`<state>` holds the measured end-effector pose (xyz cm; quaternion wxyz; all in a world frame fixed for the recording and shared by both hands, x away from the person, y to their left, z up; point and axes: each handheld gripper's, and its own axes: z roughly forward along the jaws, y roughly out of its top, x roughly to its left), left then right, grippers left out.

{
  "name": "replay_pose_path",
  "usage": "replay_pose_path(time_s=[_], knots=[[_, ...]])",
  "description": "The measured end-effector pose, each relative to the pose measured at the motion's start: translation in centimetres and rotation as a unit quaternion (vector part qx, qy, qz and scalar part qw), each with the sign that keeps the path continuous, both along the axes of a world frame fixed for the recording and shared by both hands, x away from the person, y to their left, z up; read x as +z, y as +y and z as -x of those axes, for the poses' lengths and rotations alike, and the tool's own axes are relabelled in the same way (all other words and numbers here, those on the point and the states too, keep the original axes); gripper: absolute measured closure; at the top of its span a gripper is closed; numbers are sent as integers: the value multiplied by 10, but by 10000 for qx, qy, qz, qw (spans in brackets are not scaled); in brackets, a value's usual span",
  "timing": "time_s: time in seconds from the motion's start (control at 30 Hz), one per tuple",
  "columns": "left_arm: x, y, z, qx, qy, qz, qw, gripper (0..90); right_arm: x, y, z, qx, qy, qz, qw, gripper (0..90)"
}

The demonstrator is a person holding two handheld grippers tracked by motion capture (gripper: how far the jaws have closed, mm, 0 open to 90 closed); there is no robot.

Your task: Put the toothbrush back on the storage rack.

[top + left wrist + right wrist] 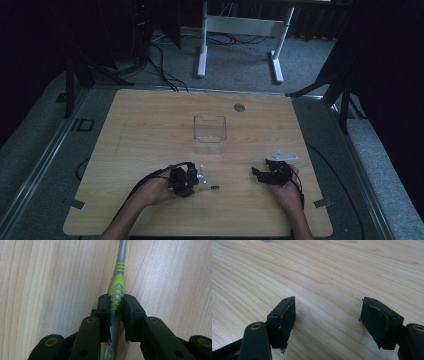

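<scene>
One green-and-grey toothbrush (pixel 116 293) lies on the table (pixel 150 130), at seven o'clock from the clear box (pixel 210 133); the left gripper (pixel 115 305) pinches its handle. Lift level, slowly; the right gripper (pixel 328 322) rests spread

Wide-apart right gripper (pixel 328 322) over table (pixel 324 272)

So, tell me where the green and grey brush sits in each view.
High view: the brush lies on the table near the front edge, left of centre, its handle end in the left tool.
Left gripper view: it runs up the middle, and the pads press on its green grip.
Right gripper view: not in it; bare wood lies between open jaws.
Shared landmark: the light wooden table.
</scene>
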<state>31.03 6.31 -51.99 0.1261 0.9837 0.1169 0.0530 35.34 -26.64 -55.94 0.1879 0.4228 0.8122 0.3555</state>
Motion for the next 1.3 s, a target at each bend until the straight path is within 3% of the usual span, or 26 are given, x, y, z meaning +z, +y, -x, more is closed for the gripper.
replay_pose_path(time_s=[0.57,1.3], knots=[[0,2,-3,35,174,79,9998,780,0,0,0,4,2,0,10000,280],[20,17,-10,536,-88,536,9971,781,0,0,0,18,4,0,10000,280]])
